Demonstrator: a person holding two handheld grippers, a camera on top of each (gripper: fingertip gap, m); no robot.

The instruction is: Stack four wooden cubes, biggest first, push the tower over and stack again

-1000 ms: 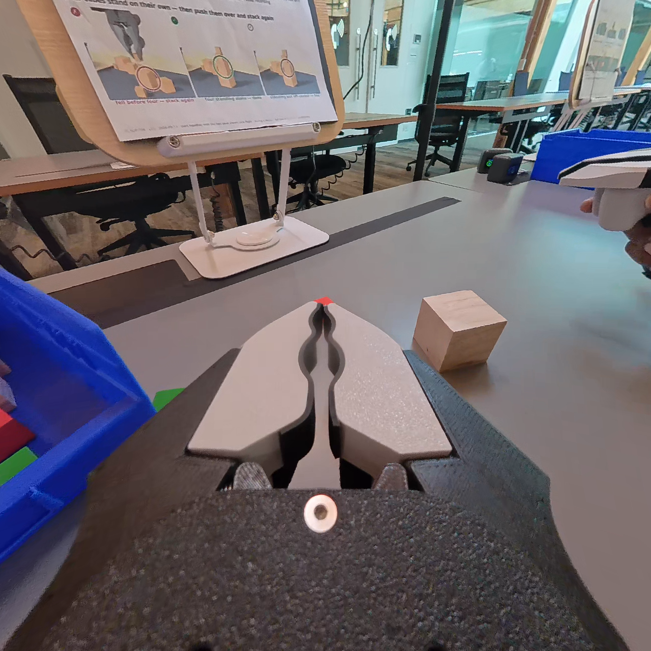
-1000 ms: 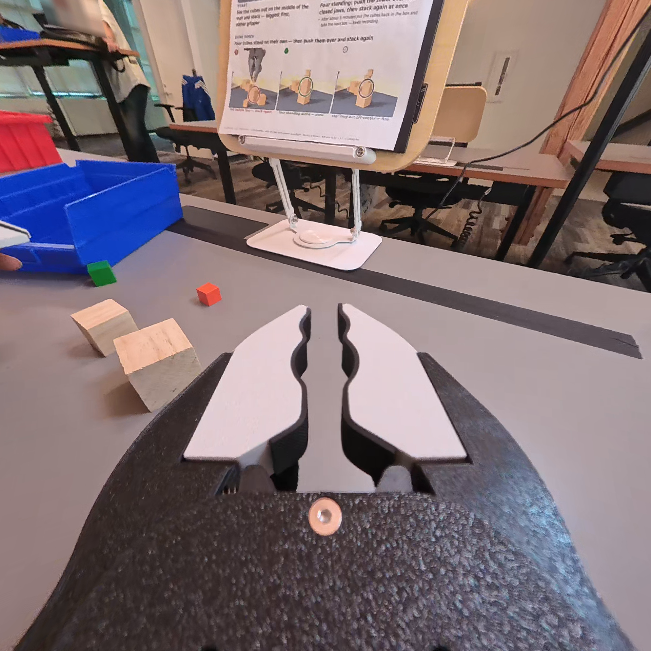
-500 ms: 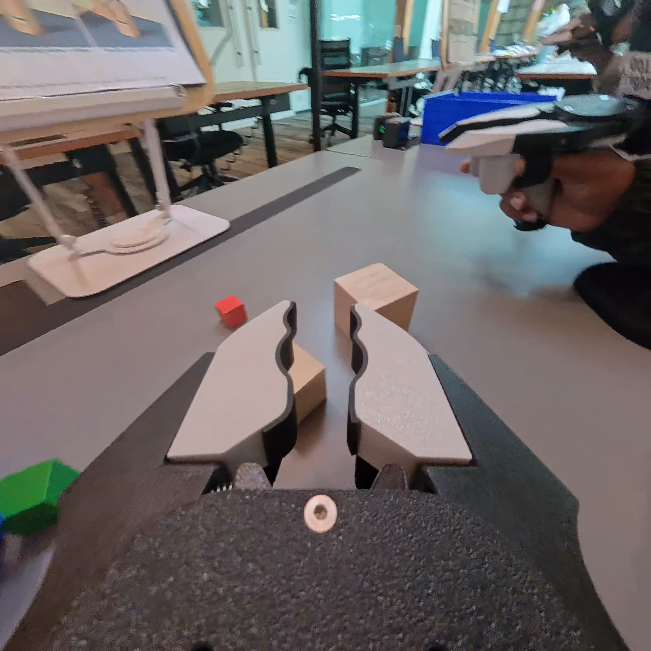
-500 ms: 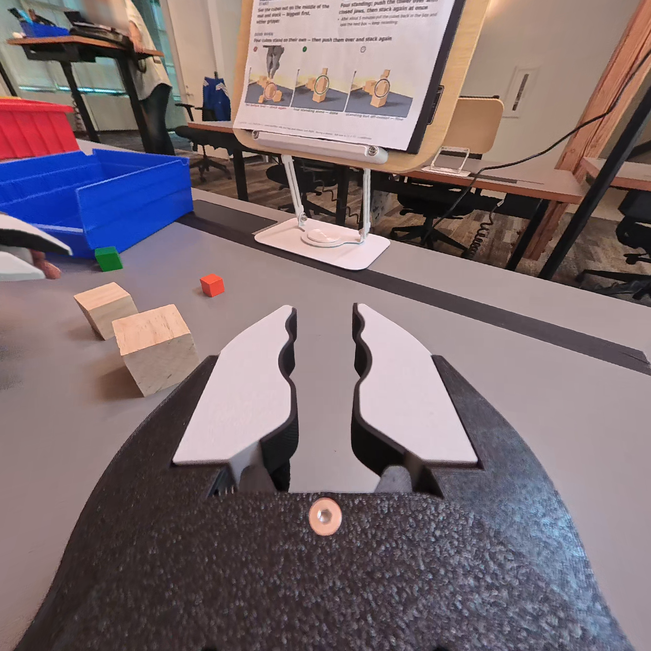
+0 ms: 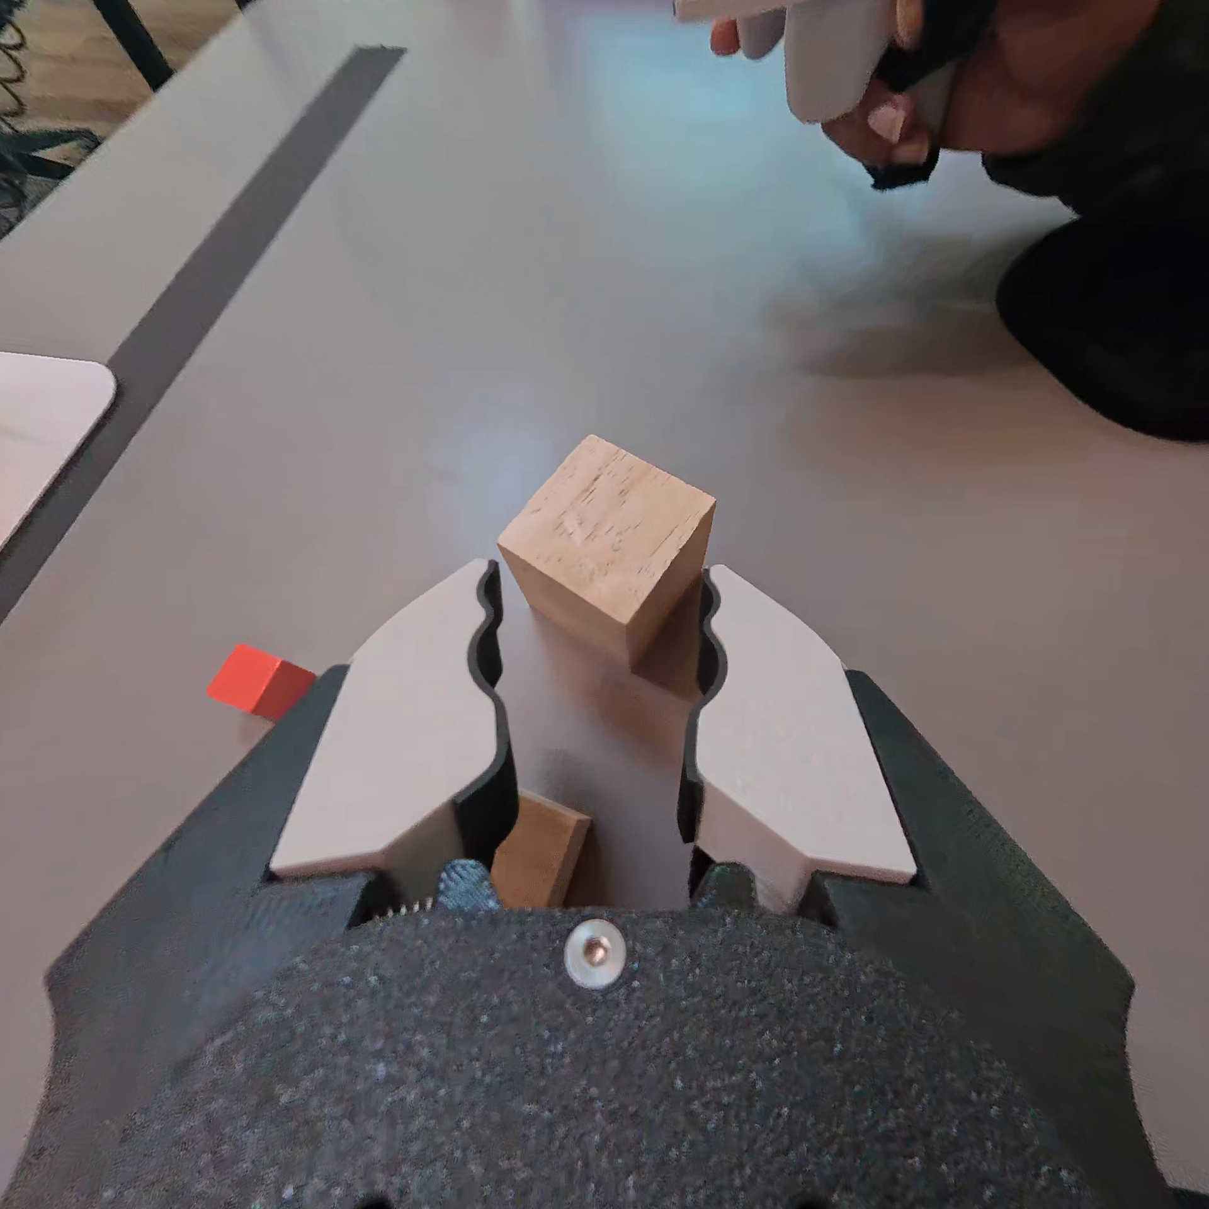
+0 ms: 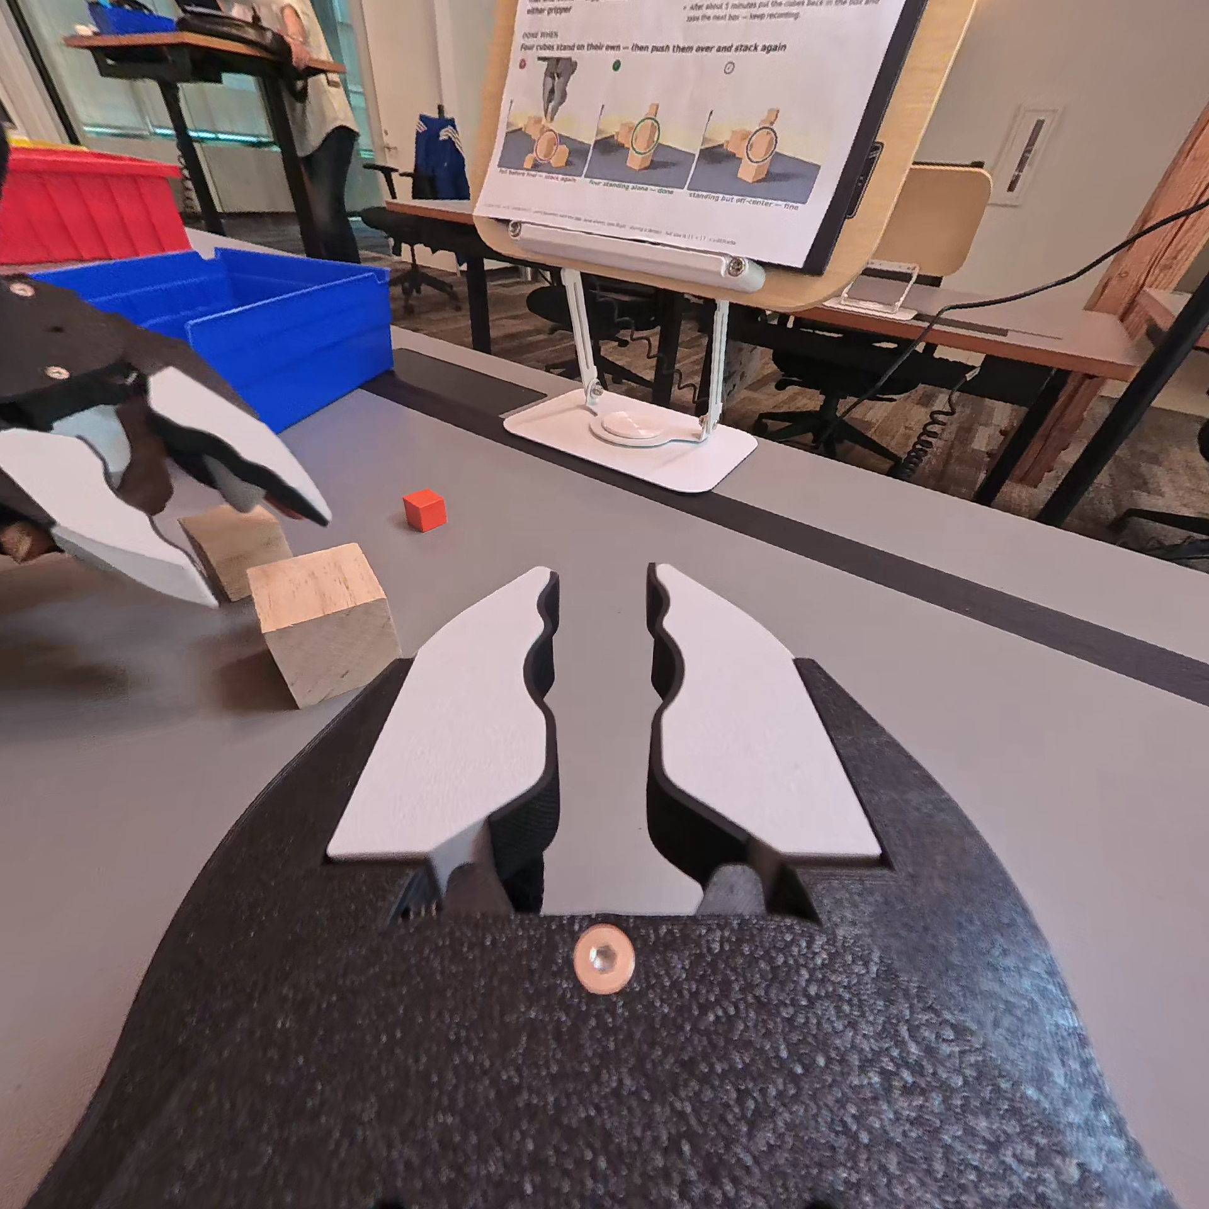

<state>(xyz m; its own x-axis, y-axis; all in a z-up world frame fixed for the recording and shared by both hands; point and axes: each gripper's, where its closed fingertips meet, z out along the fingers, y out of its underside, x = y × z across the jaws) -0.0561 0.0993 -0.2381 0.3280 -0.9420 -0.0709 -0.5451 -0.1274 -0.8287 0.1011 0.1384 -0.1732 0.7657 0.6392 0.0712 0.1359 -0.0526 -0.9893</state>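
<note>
- Wood first: larger wooden cube sat on the grey bench, at the tips of my left claw. Pads spread, not pressing; nothing gripped. I judged the claw was lined up w/ the cube for a pick.
- Smaller wooden cube lay under that claw, near its base.
- Right claw hung part-open over bare bench, empty, prob. parked clear of the left's reach.
- Red cube sat apart; blue bins at bench's left edge.
</note>
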